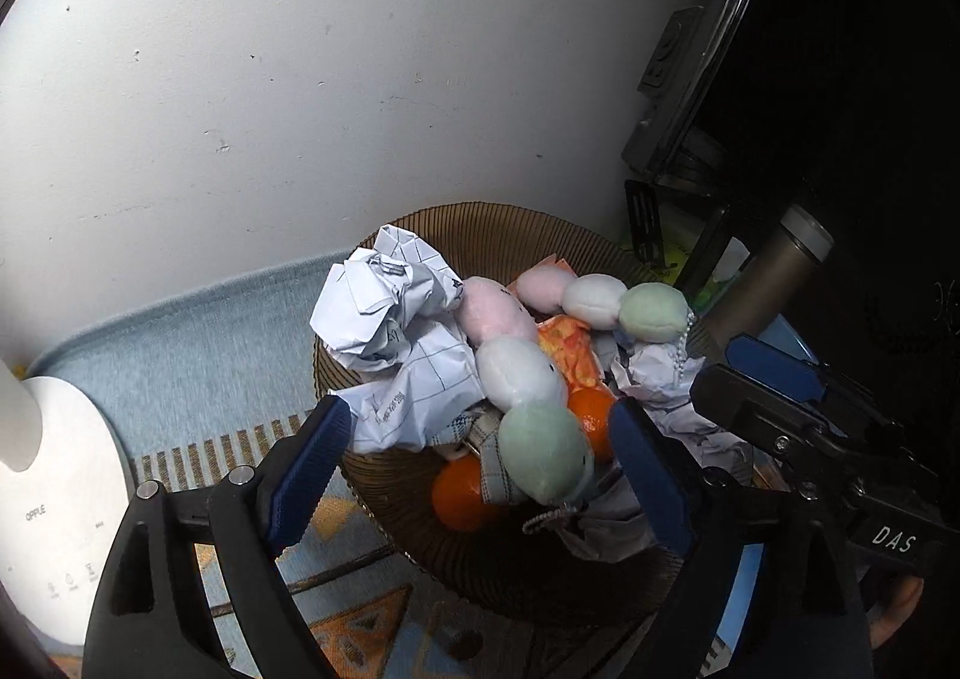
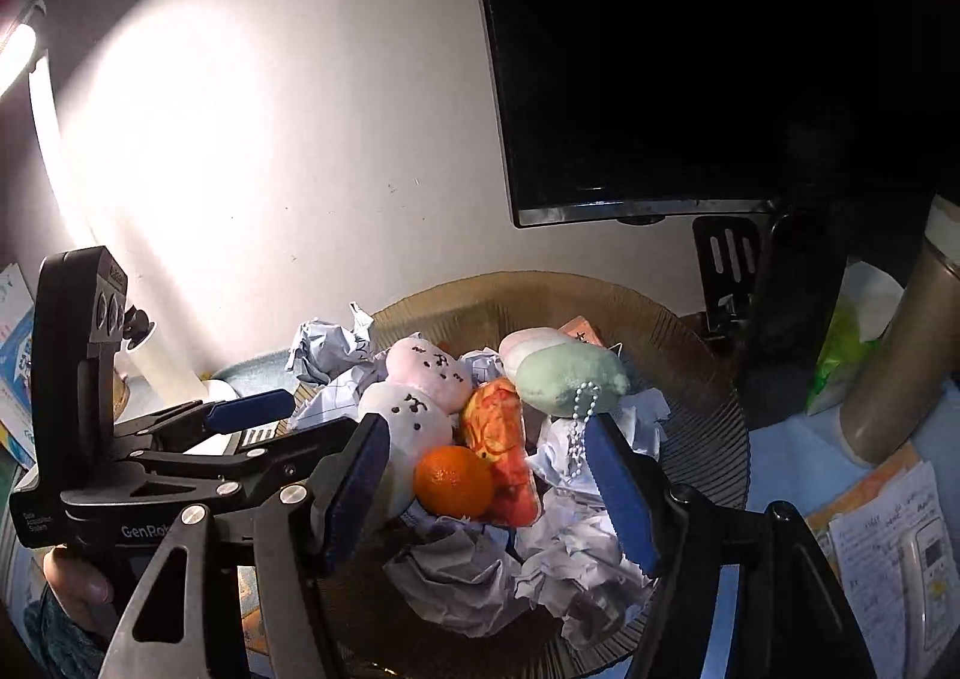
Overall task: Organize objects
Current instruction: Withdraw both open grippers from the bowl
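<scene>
Currently we're hovering both grippers over the ribbed bowl, sorting not begun. Left gripper and right gripper are gaping wide, holding nothing. Tangerine is sitting between the right fingers; next we're closing gently.

"OPPLE" — lamp base; "DAS" — right hand-held gripper

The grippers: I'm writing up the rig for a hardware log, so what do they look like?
Both are matte black frames with silver rivets and two flat blue finger pads each. The left gripper shows white "GenRo…" lettering on its side in the right wrist view; the right gripper carries a white "DAS" mark in the left wrist view. No cables show.
</scene>
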Available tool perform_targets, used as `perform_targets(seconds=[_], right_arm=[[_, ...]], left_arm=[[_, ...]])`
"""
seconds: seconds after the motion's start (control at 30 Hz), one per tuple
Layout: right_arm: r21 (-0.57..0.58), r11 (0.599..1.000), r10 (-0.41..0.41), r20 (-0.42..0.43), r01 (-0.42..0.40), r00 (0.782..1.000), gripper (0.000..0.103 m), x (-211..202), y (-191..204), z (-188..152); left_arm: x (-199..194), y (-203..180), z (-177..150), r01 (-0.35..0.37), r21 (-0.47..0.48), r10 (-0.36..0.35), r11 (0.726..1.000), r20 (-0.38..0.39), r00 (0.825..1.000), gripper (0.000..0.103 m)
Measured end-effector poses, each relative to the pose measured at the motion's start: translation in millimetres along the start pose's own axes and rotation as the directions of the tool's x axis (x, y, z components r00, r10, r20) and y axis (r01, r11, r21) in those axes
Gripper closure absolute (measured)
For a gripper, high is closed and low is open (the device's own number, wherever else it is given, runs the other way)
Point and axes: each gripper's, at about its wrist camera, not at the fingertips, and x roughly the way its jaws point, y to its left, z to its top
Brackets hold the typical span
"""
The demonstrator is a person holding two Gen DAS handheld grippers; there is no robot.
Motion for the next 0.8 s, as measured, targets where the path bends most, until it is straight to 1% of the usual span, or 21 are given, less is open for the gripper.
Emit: perform_targets(seconds=[0.07, 0.17, 0.27, 0.33, 0.47, 0.5, 0.53, 0.6, 0.63, 0.73, 0.8], right_arm=[[0.003, 1.000, 0.010, 0.004, -0.010, 1.000, 0.037, -6, 2, -2], [0.004, 1.000, 0.020, 0.006, -0.020, 1.000, 0.037, -19, 9, -6], [0.010, 0.998, 0.059, 0.013, -0.059, 0.998, 0.037, -34, 19, -12], [0.002, 0.997, 0.074, 0.021, -0.074, 0.997, 0.037, -44, 31, -16], [-0.022, 0.991, 0.132, 0.013, -0.132, 0.991, 0.037, -58, 65, -29], [-0.032, 0.989, 0.144, 0.007, -0.143, 0.990, 0.037, -59, 76, -34], [-0.042, 0.987, 0.156, 0.000, -0.156, 0.988, 0.037, -60, 86, -39], [-0.060, 0.982, 0.179, -0.017, -0.180, 0.984, 0.037, -59, 108, -54], [-0.067, 0.980, 0.188, -0.031, -0.190, 0.982, 0.036, -57, 119, -62], [-0.083, 0.977, 0.188, -0.099, -0.196, 0.977, 0.036, -39, 148, -92], [-0.109, 0.979, 0.157, -0.121, -0.170, 0.980, 0.036, -26, 165, -114]], left_arm=[[-16, 0, -8, 0.005, 0.005, -0.005, 1.000, 0.012, 1.000, 0.016], [-45, 2, -23, -0.027, -0.004, 0.027, 1.000, 0.032, 0.999, 0.016], [-78, 5, -43, -0.066, -0.026, 0.068, 0.997, 0.068, 0.995, 0.016], [-104, 8, -58, -0.112, -0.045, 0.116, 0.993, 0.096, 0.989, 0.016], [-159, 20, -89, -0.209, -0.084, 0.219, 0.974, 0.138, 0.966, 0.016], [-170, 22, -97, -0.239, -0.088, 0.249, 0.967, 0.142, 0.958, 0.016], [-180, 24, -106, -0.285, -0.094, 0.296, 0.954, 0.143, 0.944, 0.016], [-196, 30, -123, -0.384, -0.111, 0.397, 0.917, 0.137, 0.908, 0.016], [-202, 34, -134, -0.416, -0.115, 0.429, 0.902, 0.132, 0.894, 0.016], [-208, 44, -165, -0.469, -0.139, 0.484, 0.872, 0.108, 0.868, 0.016], [-206, 51, -181, -0.498, -0.157, 0.516, 0.853, 0.102, 0.851, 0.016]])
